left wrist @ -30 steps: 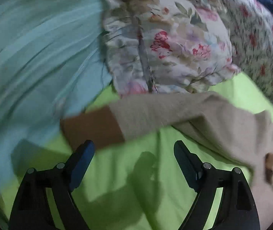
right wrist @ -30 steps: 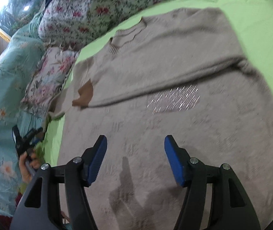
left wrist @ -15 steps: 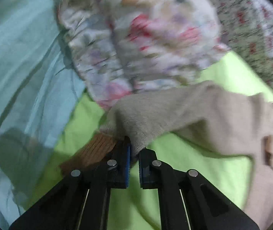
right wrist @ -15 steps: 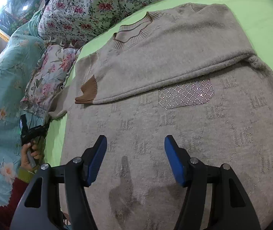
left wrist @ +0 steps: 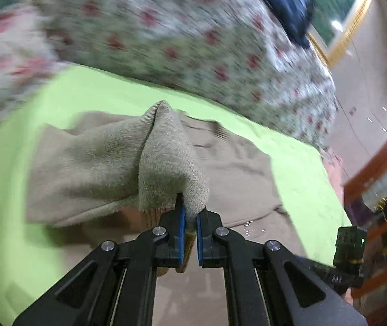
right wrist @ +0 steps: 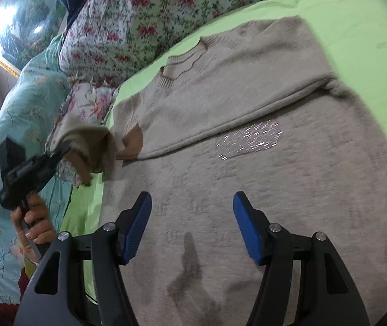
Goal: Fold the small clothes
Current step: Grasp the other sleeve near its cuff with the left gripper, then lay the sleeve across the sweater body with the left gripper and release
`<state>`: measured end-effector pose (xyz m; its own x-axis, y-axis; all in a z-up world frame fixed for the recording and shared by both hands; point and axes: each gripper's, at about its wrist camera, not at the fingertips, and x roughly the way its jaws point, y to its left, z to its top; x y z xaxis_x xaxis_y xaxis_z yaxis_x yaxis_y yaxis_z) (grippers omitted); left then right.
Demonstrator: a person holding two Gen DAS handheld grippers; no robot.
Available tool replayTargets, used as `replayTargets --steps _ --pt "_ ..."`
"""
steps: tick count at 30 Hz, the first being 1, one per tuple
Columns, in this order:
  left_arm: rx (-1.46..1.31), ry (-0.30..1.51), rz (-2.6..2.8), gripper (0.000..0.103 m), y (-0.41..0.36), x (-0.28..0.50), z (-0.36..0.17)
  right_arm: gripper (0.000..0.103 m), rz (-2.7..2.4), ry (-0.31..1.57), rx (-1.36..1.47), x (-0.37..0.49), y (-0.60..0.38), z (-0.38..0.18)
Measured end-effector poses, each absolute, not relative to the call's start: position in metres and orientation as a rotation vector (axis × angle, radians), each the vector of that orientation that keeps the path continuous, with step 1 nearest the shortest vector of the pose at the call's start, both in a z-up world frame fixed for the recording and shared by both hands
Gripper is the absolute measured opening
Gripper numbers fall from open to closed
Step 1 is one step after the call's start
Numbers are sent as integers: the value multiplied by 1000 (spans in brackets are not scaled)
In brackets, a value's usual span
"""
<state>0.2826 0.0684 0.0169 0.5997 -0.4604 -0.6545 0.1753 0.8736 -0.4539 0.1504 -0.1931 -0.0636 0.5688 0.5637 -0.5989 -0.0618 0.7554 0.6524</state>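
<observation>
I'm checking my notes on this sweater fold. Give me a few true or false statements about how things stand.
1. The left gripper is shut on the sleeve. True.
2. The right gripper is clamped on the sweater. False: its jaws stand open above it.
3. The other sleeve lies folded across the sweater. True.
4. The sheet is blue. False: it is green.

Bedroom in a home, bed w/ lime-green sheet (right wrist: 342,13), floral quilt (right wrist: 144,21) bunched along far edge, teal flowered bedding (right wrist: 16,114) at side, gold-framed landscape pic (right wrist: 11,35) on wall, dark wood furniture (left wrist: 378,168) beside bed, dim indoor light.
</observation>
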Motion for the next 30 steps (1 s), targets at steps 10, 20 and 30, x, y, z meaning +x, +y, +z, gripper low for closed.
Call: replayTargets --steps 10,20,30 --pt "-345 1018 -487 27 -30 352 -53 63 315 878 690 146 -234 -69" --pt "-316 912 -312 61 45 272 -33 63 404 859 655 174 -201 -65" --pt "-221 906 132 61 143 247 -62 63 510 938 601 240 -128 -85"
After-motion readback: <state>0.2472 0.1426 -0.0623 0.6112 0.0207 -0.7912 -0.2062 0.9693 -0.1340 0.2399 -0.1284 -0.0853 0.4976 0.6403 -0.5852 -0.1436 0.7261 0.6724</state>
